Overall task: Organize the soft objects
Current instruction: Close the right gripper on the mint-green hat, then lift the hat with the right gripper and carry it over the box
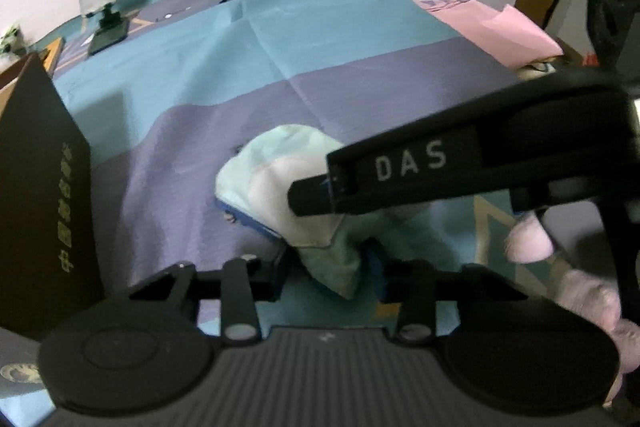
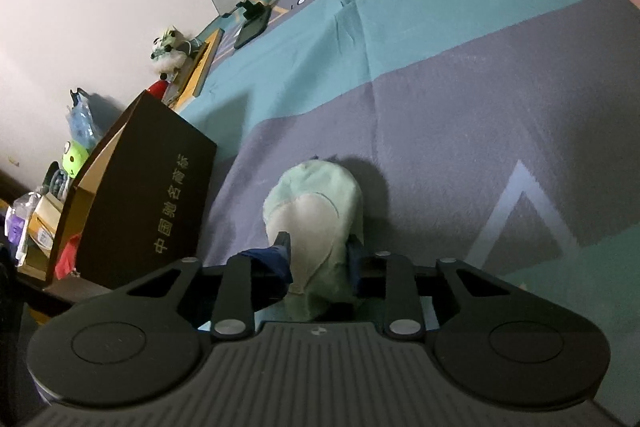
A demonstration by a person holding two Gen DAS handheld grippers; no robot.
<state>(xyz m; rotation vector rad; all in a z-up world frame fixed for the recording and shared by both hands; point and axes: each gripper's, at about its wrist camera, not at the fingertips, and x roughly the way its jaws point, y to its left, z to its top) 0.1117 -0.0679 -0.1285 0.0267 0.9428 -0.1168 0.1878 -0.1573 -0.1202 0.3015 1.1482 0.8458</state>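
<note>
1. Far left there's a dark brown box point(image 2: 136, 195) standing open on the bedspread point(image 1: 360, 59), gold lettering down its side. I'd guess that's where the soft stuff ends up, and it sits left of both tools.
2. Middle of the bed, near side: the pale green towel point(image 1: 280, 187), bunched into a lump with a white patch on top. Its long axis runs roughly near-to-far.
3. The left tool point(image 1: 332, 267) has its jaws narrowed onto the towel's near end, cloth pinched between the blue pads.
4. The right tool point(image 2: 320, 263) is clamped on the same towel, fabric squeezed between its pads. In the left view its black finger lies across the top of the lump, reaching in from the right.
5. So both tools share one towel. The box is closer to the left tool, so the carry likely goes leftward.
6. Far right, near edge: something pink and fuzzy point(image 1: 528, 239), can't tell what.
</note>
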